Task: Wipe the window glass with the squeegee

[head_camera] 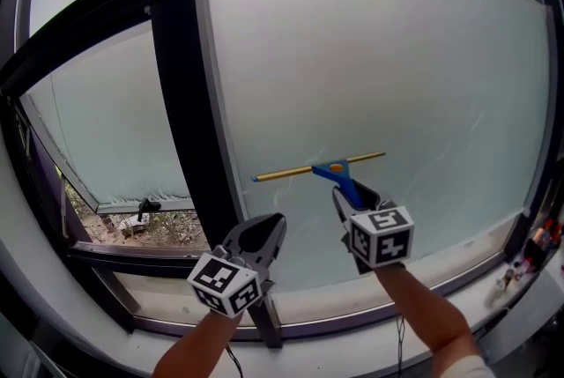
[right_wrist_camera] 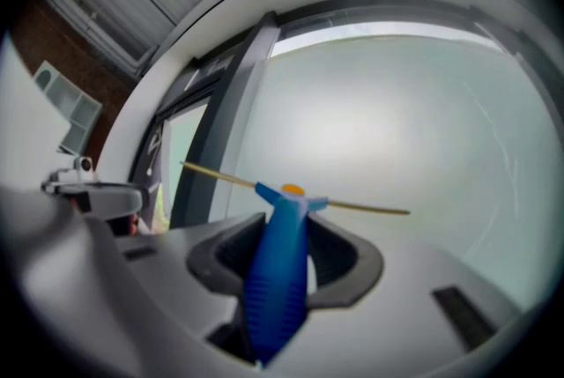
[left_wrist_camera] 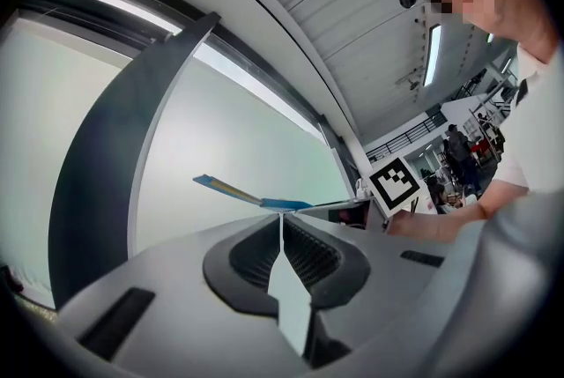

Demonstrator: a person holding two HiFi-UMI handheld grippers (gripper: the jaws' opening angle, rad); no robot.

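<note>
- Each gripper has a cube with black and white square marks on it. The right cube (head_camera: 381, 235) shows two marked sides. The left cube (head_camera: 225, 282) does too.
- The right gripper (head_camera: 355, 194) is closed tight on the blue handle of the squeegee (head_camera: 322, 167). In the right gripper view the handle sits between both jaws and sticks out past them toward the glass.
- The squeegee has a long thin yellow blade, a blue head and an orange dot in the middle.
- The blade lies across the low part of the window glass (head_camera: 370, 59). Its right end is a little higher than its left end. I cannot tell if the blade touches the glass.
- The left gripper (head_camera: 269, 226) holds nothing. In its own view the jaws meet at the tips.
- The left gripper is low down, just beside the bottom of the dark window post (head_camera: 181, 59), left of the squeegee and apart from it.
- The glass looks pale and foggy.
- Left of the post, another window pane (head_camera: 115, 121) stands open.
</note>
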